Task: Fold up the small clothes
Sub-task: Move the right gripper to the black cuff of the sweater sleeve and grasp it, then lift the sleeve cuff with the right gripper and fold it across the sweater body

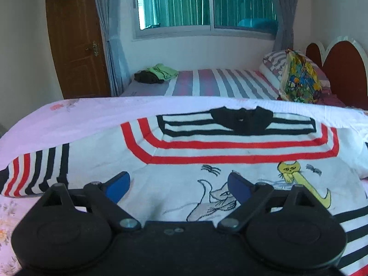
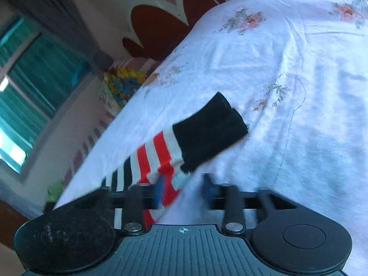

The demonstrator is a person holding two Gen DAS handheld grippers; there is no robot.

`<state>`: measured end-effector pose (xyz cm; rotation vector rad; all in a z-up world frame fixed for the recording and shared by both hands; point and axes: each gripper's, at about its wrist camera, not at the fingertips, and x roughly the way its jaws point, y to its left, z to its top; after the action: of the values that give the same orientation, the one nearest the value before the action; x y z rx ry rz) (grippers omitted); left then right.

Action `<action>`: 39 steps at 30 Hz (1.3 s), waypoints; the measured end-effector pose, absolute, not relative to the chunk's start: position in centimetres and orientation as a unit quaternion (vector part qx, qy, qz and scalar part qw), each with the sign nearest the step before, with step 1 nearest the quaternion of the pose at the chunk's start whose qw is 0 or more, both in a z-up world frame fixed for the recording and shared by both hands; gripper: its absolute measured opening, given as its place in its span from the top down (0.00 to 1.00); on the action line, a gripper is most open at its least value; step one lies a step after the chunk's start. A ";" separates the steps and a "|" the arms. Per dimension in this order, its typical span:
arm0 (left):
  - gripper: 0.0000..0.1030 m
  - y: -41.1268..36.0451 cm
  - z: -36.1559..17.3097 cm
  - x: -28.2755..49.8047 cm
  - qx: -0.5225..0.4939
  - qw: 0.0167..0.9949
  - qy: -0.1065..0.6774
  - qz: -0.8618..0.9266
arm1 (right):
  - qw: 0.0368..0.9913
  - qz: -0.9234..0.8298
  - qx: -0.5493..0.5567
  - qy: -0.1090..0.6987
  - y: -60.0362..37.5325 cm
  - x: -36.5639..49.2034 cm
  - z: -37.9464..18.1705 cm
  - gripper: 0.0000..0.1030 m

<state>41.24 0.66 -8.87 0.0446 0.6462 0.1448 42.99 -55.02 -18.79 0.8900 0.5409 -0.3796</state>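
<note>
The striped sweater (image 1: 207, 156) lies flat on the bed (image 1: 80, 115); the left gripper (image 1: 178, 185) gapes over its chest, and the right gripper (image 2: 184, 189) stands apart around its sleeve (image 2: 184, 142).

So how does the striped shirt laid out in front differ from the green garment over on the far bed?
The striped shirt is spread flat, while the green garment sits bunched in a small heap. The shirt is white with red and black stripes and cat drawings; the green one is plain. The shirt lies on the floral sheet, the green one on the striped bedsheet beside a dark garment. Both are small clothes.
</note>
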 end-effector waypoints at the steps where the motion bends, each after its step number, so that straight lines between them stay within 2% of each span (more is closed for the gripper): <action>1: 0.11 0.7 -9.2 41.2 0.022 0.944 0.321 0.071 | 0.852 -0.178 0.421 0.256 -54.9 43.0 -18.7 0.51; 7: 0.11 1.2 -10.3 41.7 0.020 0.939 0.336 0.076 | 0.847 -0.178 0.427 0.261 -54.7 43.5 -18.5 0.53; 9: 0.10 1.6 -10.4 41.7 0.020 0.938 0.336 0.080 | 0.844 -0.184 0.430 0.263 -54.9 43.7 -18.5 0.59; 10: 0.10 1.9 -10.4 41.8 0.020 0.938 0.335 0.083 | 0.843 -0.189 0.428 0.267 -54.9 43.8 -18.5 0.65; 13: 0.10 2.8 -10.6 41.8 0.015 0.937 0.337 0.087 | 0.843 -0.192 0.424 0.269 -55.0 44.4 -18.9 0.73; 16: 0.11 3.7 -10.6 41.8 0.013 0.937 0.339 0.085 | 0.852 -0.192 0.400 0.278 -55.2 45.3 -18.7 0.74; 18: 0.11 4.2 -10.4 41.8 0.014 0.936 0.342 0.081 | 0.861 -0.189 0.375 0.288 -55.1 46.4 -18.5 0.94; 24: 0.12 6.0 -9.7 42.0 -0.002 0.931 0.363 0.050 | 0.911 -0.163 0.274 0.262 -51.1 47.9 -14.8 0.94; 30: 0.12 7.9 -9.1 42.1 -0.046 0.930 0.361 0.046 | 0.952 -0.033 0.177 0.248 -39.6 50.2 -10.9 0.94; 34: 0.13 9.3 -9.3 42.3 -0.064 0.927 0.363 0.062 | 0.949 0.068 0.157 0.266 -30.6 51.8 -11.4 0.94; 39: 0.16 11.0 -9.3 42.3 -0.081 0.923 0.368 0.080 | 0.927 0.154 0.133 0.314 -21.2 53.7 -14.7 0.94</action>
<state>42.33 10.97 -9.34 -0.1659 0.7545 0.1633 53.65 -21.17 -14.69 0.2725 0.6427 0.3167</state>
